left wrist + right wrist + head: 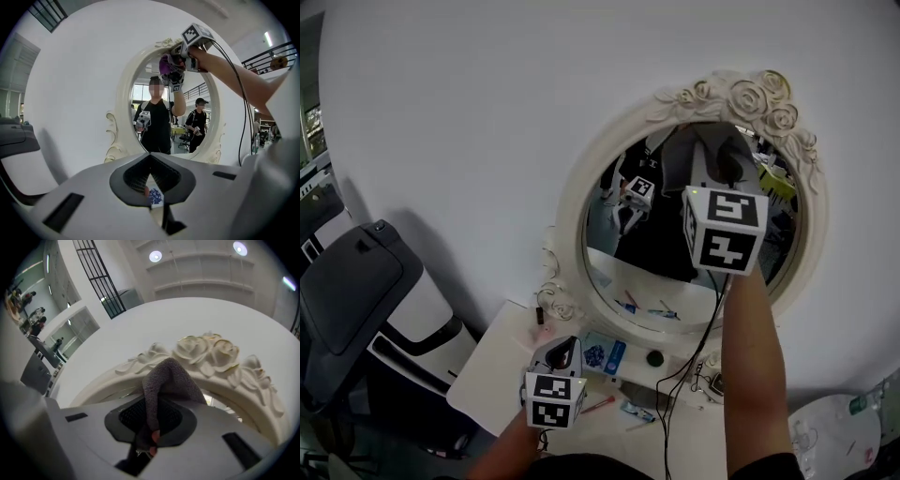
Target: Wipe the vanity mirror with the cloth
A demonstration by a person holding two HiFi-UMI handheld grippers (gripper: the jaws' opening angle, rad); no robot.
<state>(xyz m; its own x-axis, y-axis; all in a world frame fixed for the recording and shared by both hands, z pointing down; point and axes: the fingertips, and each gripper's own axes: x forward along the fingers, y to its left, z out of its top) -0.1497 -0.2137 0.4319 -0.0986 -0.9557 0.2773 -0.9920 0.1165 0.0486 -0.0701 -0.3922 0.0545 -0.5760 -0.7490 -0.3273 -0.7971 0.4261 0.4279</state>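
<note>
While the right gripper [151,440] is pinching the cloth [171,380] tight between its jaws, the cloth is sitting at the top of the mirror [609,272], right under the rose carving [206,350] on the frame. The left gripper [565,349] is hanging low over the table [487,370], well apart from the glass. Its jaws are pressing together at the tips and gripping nothing.

Around it:
- A blue packet [605,355], a black knob [654,357] and a red pen [598,405] are lying on the table below the mirror, the packet just beside the left jaws.
- A black cable [703,323] is trailing down from the right gripper across the lower frame to the table.
- A bulky black-and-white thing [356,281] is standing at the left of the table; I can't tell what it is.

Blocking and unclear:
- In the head view the marker cube [724,230] and the forearm [750,356] are covering the right part of the glass, so the cloth and the right jaws are not showing there.
- The glass is reflecting the person and both grippers, plus a second person [196,119] further back, all small.
- A white round thing [834,431] is getting cut off at the bottom right edge.
- Smaller bits on the table are too small to name.
</note>
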